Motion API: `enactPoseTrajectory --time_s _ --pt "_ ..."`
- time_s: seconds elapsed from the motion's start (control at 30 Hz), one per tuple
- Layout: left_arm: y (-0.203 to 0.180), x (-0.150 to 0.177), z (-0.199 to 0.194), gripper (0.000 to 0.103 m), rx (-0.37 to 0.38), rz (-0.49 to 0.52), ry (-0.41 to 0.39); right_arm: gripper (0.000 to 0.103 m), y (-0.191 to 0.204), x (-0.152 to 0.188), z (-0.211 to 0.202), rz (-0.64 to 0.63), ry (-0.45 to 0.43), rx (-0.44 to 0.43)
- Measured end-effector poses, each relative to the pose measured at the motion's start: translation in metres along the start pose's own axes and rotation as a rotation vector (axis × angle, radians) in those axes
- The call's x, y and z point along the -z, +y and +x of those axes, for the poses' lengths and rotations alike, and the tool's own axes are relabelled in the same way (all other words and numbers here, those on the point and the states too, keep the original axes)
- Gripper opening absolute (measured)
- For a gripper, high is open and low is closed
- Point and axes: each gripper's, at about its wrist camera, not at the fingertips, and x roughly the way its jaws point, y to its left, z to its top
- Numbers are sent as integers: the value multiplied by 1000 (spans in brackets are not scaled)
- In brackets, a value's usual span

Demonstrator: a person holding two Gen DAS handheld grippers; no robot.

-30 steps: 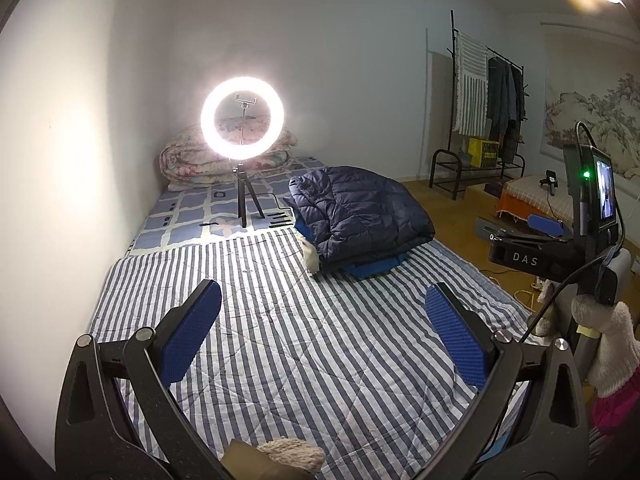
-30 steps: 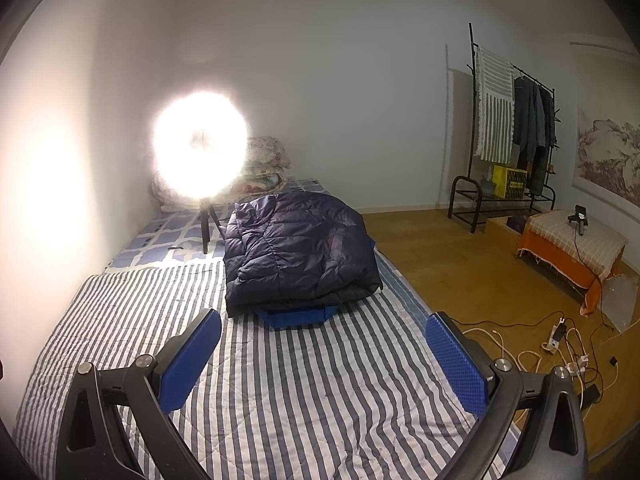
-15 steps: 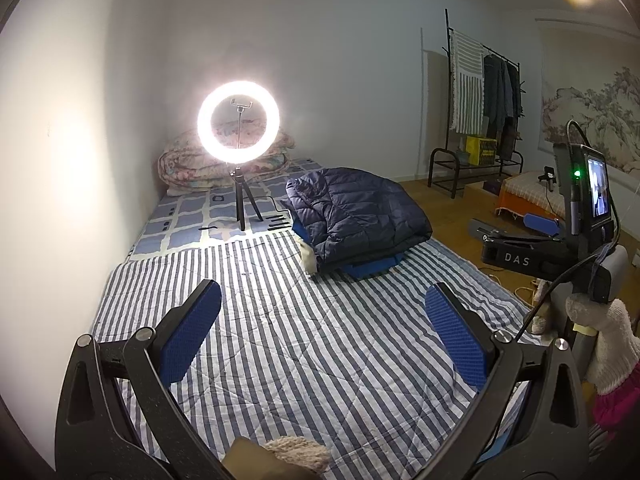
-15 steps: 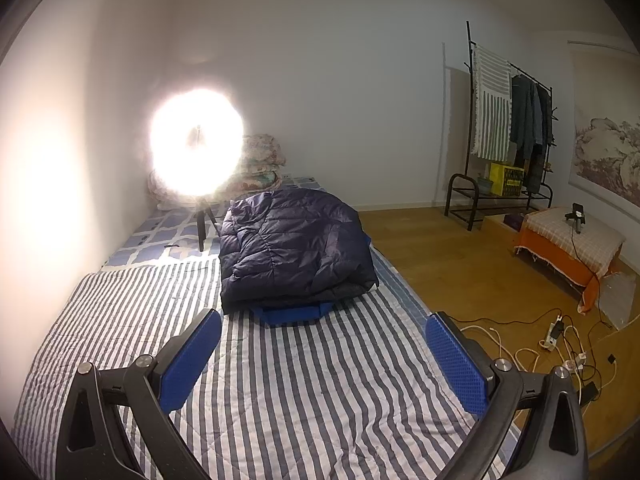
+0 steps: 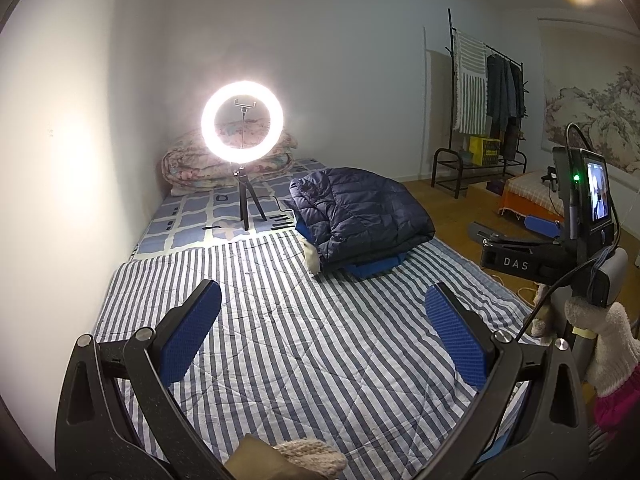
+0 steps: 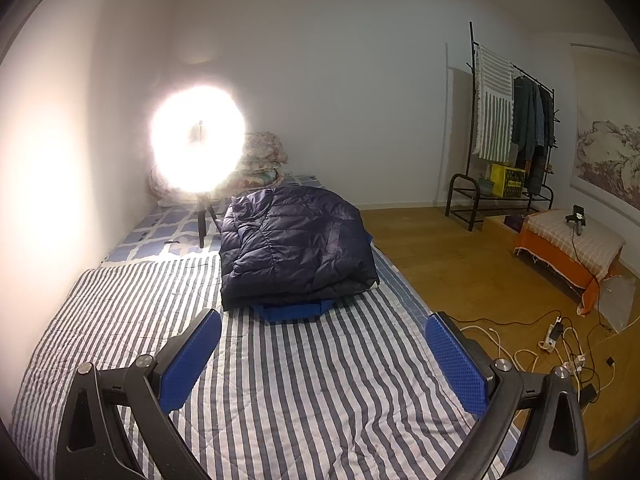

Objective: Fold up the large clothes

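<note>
A dark navy quilted down jacket (image 5: 360, 216) (image 6: 294, 244) lies folded into a thick bundle on the far half of a striped bed cover (image 5: 304, 344) (image 6: 304, 384), resting on a bright blue folded garment (image 5: 374, 266) (image 6: 294, 312). My left gripper (image 5: 322, 326) is open and empty, held above the striped cover well short of the pile. My right gripper (image 6: 322, 354) is open too, with nothing between its blue pads, nearer the pile's front edge. In the left wrist view the right gripper's body (image 5: 532, 258) with its lit screen shows at the right, held by a gloved hand (image 5: 608, 344).
A lit ring light on a tripod (image 5: 243, 122) (image 6: 198, 138) stands on the bed behind the pile, before rolled floral bedding (image 5: 192, 164). White wall runs along the left. To the right are wooden floor, a clothes rack (image 6: 508, 136), an orange-skirted low table (image 6: 568, 244) and loose cables (image 6: 556, 340).
Both views have shifted only slightly; the right gripper's body sits a little lower and further right in the left wrist view. Both grippers stay open and the pile has not moved.
</note>
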Motion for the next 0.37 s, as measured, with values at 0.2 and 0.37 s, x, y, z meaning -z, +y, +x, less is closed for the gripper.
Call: enactPoseTrajectory --time_s 0.2,0.37 --pt "1 0 0 103 0 1 -1 103 0 0 0 -2 1 -2" --pt "1 -2 0 103 -11 0 -6 103 1 2 0 -8 4 -2"
